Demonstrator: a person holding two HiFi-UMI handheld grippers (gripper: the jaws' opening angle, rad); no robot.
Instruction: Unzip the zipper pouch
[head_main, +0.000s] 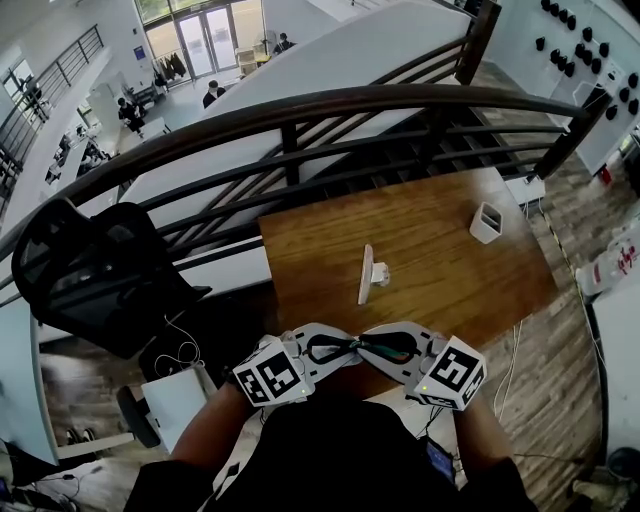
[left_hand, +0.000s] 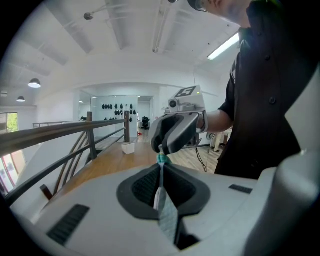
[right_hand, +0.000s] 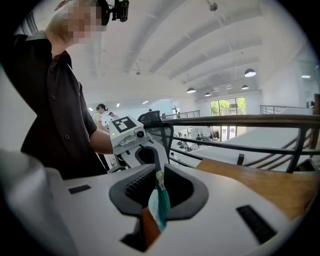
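The zipper pouch (head_main: 358, 347) hangs in the air between my two grippers, just in front of the person's chest. It shows as a thin dark strip with a green edge. My left gripper (head_main: 340, 350) is shut on its grey fabric end (left_hand: 165, 210). The teal zipper (left_hand: 162, 160) runs from there to my right gripper (left_hand: 165, 146), which faces it. In the right gripper view the teal zipper tape (right_hand: 162, 202) and a brown part of the pouch (right_hand: 149, 226) sit between the jaws of my right gripper (right_hand: 159, 197), and the pads are closed on them. My left gripper (right_hand: 145, 155) stands opposite.
A wooden table (head_main: 440, 270) lies ahead, with a small white upright stand (head_main: 368, 273) near its middle and a white cup (head_main: 487, 222) at its far right. A curved dark railing (head_main: 300, 108) runs behind it. A black office chair (head_main: 95, 270) stands at the left.
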